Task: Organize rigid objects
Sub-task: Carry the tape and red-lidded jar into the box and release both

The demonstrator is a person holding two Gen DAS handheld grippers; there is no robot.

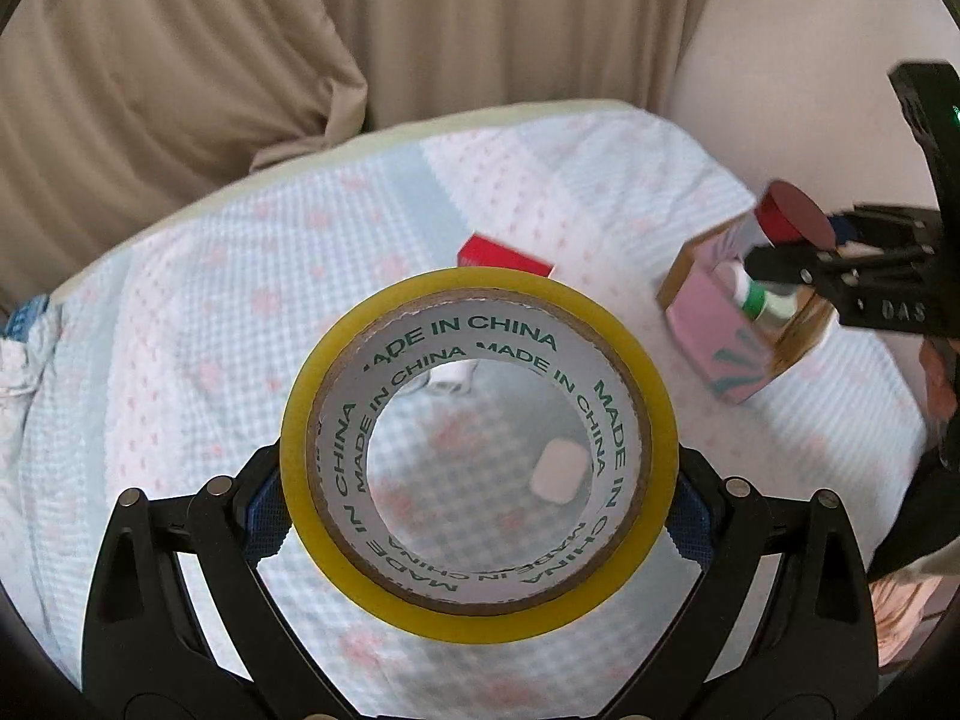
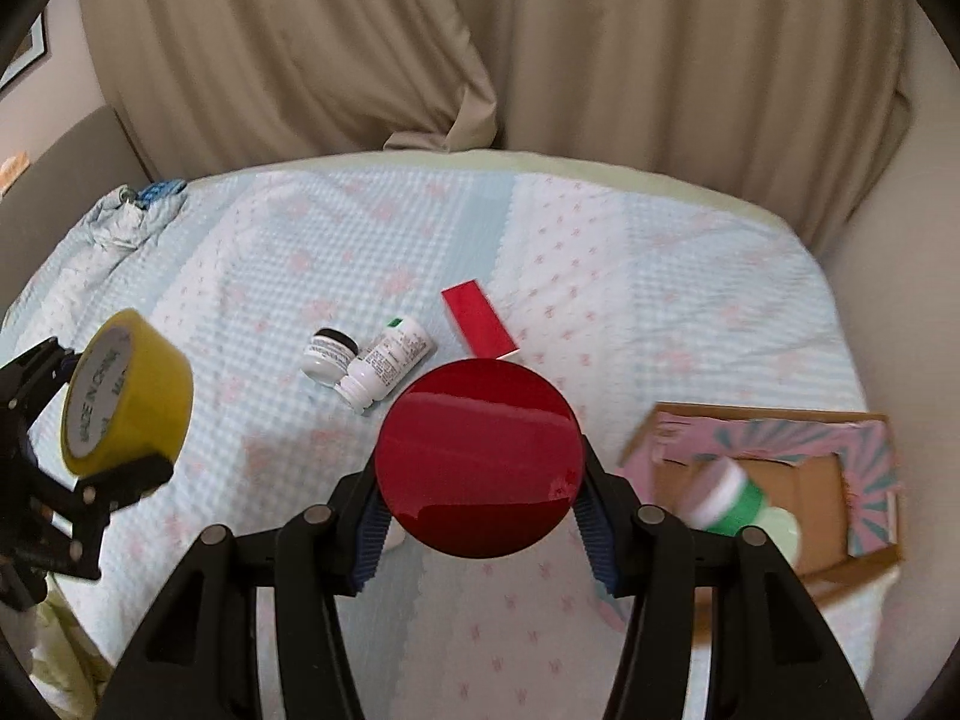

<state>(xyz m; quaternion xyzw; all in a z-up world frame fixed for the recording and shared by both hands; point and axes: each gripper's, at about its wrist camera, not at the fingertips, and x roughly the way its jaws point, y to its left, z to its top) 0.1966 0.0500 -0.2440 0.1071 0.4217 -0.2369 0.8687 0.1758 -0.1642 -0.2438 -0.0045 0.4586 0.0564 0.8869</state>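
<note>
My left gripper (image 1: 479, 516) is shut on a yellow roll of tape (image 1: 480, 336), held above the bed; the roll also shows in the right wrist view (image 2: 129, 396). My right gripper (image 2: 483, 525) is shut on a red-lidded jar (image 2: 478, 456), held above the bed just left of a pink cardboard box (image 2: 864, 450). In the left wrist view the jar (image 1: 792, 213) hovers over the box (image 1: 714, 324). A green-capped bottle (image 2: 729, 495) lies inside the box. Two white bottles (image 2: 384, 363) and a red flat box (image 2: 478, 318) lie on the bed.
The light blue checked bedspread (image 2: 600, 252) covers the bed. A small white pad (image 1: 558, 471) lies on it, seen through the roll. Beige curtains (image 2: 420, 48) hang behind. A crumpled cloth (image 2: 129, 216) lies at the far left corner.
</note>
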